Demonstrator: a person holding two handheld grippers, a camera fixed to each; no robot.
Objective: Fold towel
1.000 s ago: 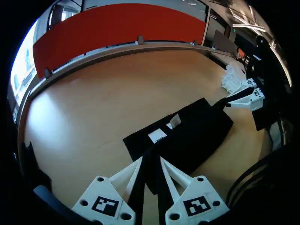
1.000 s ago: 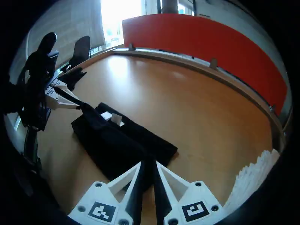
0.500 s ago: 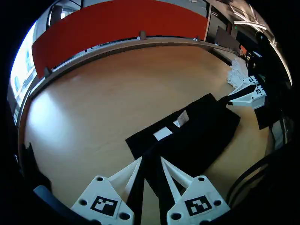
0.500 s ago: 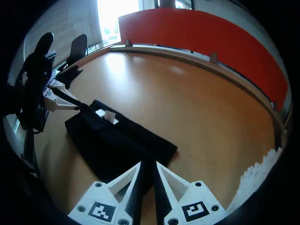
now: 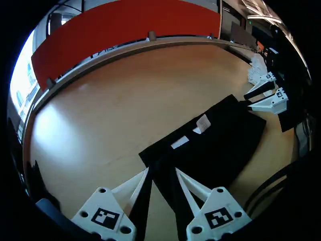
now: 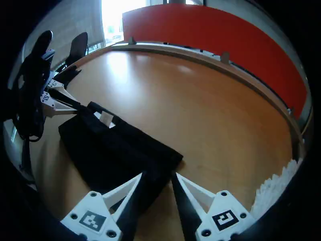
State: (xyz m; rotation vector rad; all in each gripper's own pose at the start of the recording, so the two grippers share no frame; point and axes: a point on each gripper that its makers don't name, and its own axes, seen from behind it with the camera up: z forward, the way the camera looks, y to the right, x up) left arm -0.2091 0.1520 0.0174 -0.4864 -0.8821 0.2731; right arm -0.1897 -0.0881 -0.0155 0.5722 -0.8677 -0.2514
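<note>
On the pale wooden table [image 5: 120,100], a black towel [image 5: 216,148] lies flat as a long doubled band, with two white labels [image 5: 203,122] showing on its upper layer near one long edge. A person works it with two hand-held tools, one at each short end. The left tongs [image 5: 159,169] stand with their jaws apart, a corner of the cloth lying loose between them and neither finger pressing on it. At the far end, the right tongs [image 6: 157,175] are spread the same way around the opposite corner, gripping nothing. The towel rests wholly on the table, well clear of the edges.

Judging by the flat, even layers and the parted jaws, the fold in hand looks laid down and the cloth is being let go. The next move would seem to call for drawing both tongs straight back so the fingers do not drag the top layer askew. Each would then need a fresh grip before one short end is carried over to meet the other.

Beyond the towel, a red partition [image 5: 120,32] runs along the far side of the table. A pile of white cloth [image 6: 277,180] sits near the right tongs' side, and dark office chairs [image 6: 80,46] stand by a bright window.
</note>
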